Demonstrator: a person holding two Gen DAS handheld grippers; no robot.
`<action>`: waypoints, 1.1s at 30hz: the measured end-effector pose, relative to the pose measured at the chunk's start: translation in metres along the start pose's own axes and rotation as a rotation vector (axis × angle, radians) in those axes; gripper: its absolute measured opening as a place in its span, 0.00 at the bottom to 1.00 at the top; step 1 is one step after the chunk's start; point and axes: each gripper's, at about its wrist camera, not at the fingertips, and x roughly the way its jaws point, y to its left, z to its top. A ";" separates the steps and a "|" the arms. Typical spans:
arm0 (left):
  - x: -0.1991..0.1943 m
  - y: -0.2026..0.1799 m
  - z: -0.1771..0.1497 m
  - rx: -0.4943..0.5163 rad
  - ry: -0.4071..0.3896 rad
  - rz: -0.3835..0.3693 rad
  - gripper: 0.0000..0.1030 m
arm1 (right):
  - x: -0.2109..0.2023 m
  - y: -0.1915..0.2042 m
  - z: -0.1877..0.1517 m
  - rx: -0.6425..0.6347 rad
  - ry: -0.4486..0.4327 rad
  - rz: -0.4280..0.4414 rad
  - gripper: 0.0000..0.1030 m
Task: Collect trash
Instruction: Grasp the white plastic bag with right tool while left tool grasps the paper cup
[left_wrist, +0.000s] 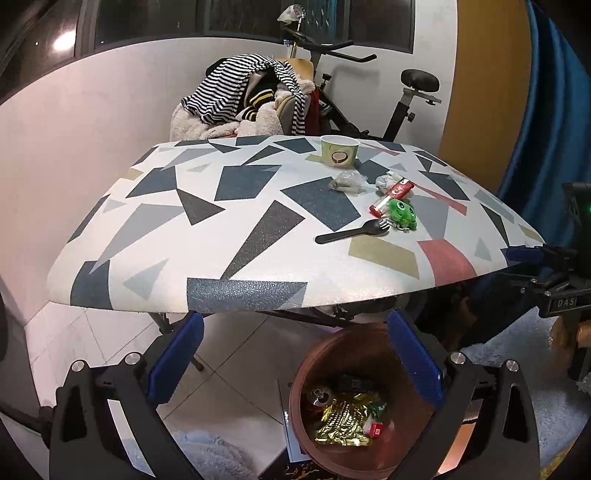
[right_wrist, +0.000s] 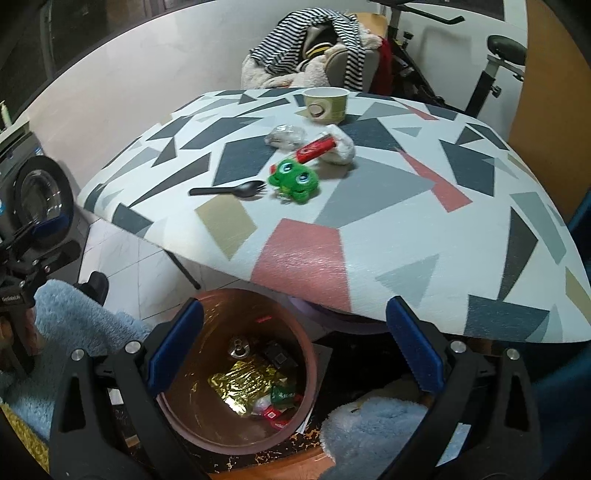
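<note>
Jaws of both grippers gape empty above the trash bin (right_wrist: 236, 373).

The table (left_wrist: 236, 229) wears a grainy, matt plastic-looking cover printed with angular patches, and on it sit a paper cup (left_wrist: 339, 150), a matt black plastic spork (left_wrist: 352, 231), a fuzzy green plush frog (left_wrist: 403, 213), a glossy red wrapper (left_wrist: 392, 196) and crumpled clear film (left_wrist: 346, 181). Down below, the brown bin (right_wrist: 236, 435) looks like smooth plastic with a dull sheen, holding shiny crinkled gold foil (right_wrist: 243, 382) and a metal can (right_wrist: 239, 348). Both tools' fingers have matt blue pads (right_wrist: 173, 350) on black plastic arms with bright metal rivets (right_wrist: 458, 346), and a fluffy pale blue rug (right_wrist: 373, 432) lies beside the bin.
</note>
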 end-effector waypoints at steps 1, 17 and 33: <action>0.001 0.001 0.000 -0.009 0.002 -0.014 0.94 | 0.001 -0.003 0.001 0.007 0.002 -0.006 0.94; 0.043 0.009 0.055 0.016 0.038 -0.056 0.94 | 0.043 -0.058 0.085 0.126 -0.019 0.028 0.78; 0.125 0.017 0.164 0.032 0.006 -0.182 0.94 | 0.147 -0.088 0.177 0.236 0.140 0.245 0.38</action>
